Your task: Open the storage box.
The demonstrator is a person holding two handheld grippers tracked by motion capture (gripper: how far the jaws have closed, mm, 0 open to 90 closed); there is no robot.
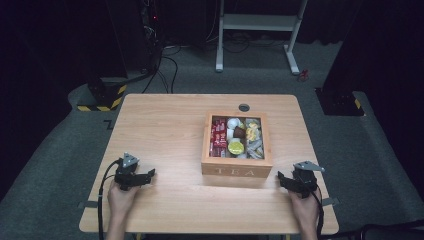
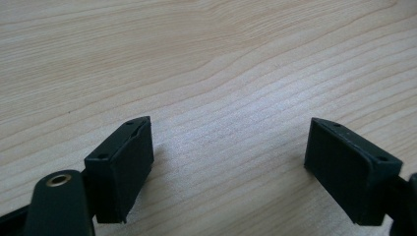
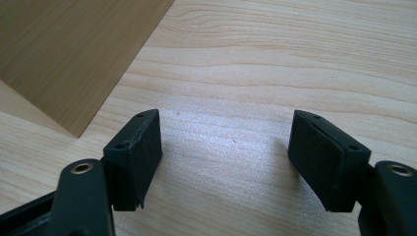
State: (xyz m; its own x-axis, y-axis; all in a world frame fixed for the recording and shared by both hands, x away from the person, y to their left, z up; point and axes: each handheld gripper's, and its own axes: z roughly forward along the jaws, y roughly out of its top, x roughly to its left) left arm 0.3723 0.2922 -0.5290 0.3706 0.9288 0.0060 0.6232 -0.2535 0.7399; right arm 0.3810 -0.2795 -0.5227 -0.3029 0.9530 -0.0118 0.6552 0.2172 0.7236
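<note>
The left gripper [image 1: 148,175] and right gripper [image 1: 281,178] rested on the table [image 1: 165,125], jaws wide, empty; the tea box [image 1: 237,167] sat between them, nearer the right; a careless reach might shove it.

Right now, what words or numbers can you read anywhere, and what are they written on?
"TEA": on the front wall of the wooden tea box in the high view.
Red packets inside the box: they carry print, but it is too small and blurred to read.
Yellow-topped item and the other packets in the box: any print is too small to read.
Both gripper views: no text, just bare wooden table.
</note>
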